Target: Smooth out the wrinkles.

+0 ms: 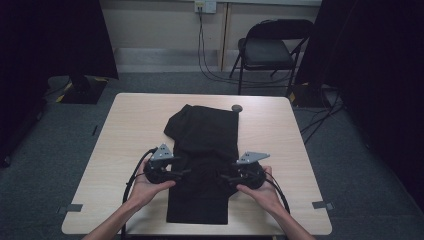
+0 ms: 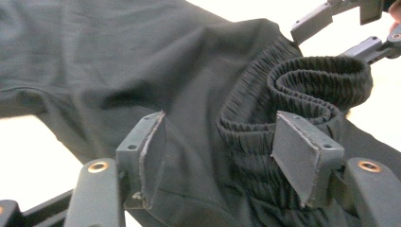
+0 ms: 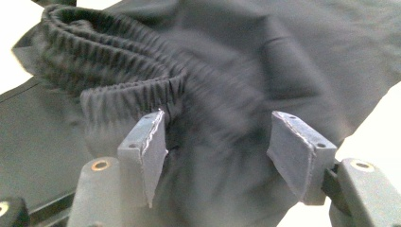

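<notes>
Black trousers on worktop, elastic waistband bunched between both sets of jaws. Left gripper and right gripper stand wide, unclamped. Advise closing squarely on the waistband's outer ends before lifting.

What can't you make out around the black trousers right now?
- High view: both grippers' jaw tips blend into the dark black trousers.
- High view: small dark object at the far edge, too small to identify.
- Right gripper view: elastic waistband blurred beyond the jaws.
</notes>
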A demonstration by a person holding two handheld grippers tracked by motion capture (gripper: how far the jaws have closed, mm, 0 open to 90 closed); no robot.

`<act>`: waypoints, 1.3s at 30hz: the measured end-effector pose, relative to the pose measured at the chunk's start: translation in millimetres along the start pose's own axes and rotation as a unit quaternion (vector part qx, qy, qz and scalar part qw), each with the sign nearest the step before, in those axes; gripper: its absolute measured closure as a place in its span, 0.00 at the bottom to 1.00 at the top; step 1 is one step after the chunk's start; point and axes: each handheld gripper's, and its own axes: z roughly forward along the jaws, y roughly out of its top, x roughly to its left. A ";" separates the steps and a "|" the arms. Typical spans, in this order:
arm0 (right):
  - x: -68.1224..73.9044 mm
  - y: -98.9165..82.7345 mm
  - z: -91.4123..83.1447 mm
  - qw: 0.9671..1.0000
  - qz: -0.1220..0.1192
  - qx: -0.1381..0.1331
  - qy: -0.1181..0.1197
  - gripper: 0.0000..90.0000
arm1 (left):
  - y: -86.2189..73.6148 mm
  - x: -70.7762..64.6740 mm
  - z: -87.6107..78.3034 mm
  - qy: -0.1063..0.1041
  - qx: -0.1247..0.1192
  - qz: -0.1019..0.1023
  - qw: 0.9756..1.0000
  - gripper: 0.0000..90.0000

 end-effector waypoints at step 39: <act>24.8 -12.7 -23.3 0.999 -0.048 -0.003 0.023 0.37 | -5.8 5.1 23.2 0.037 0.037 0.000 0.999 0.33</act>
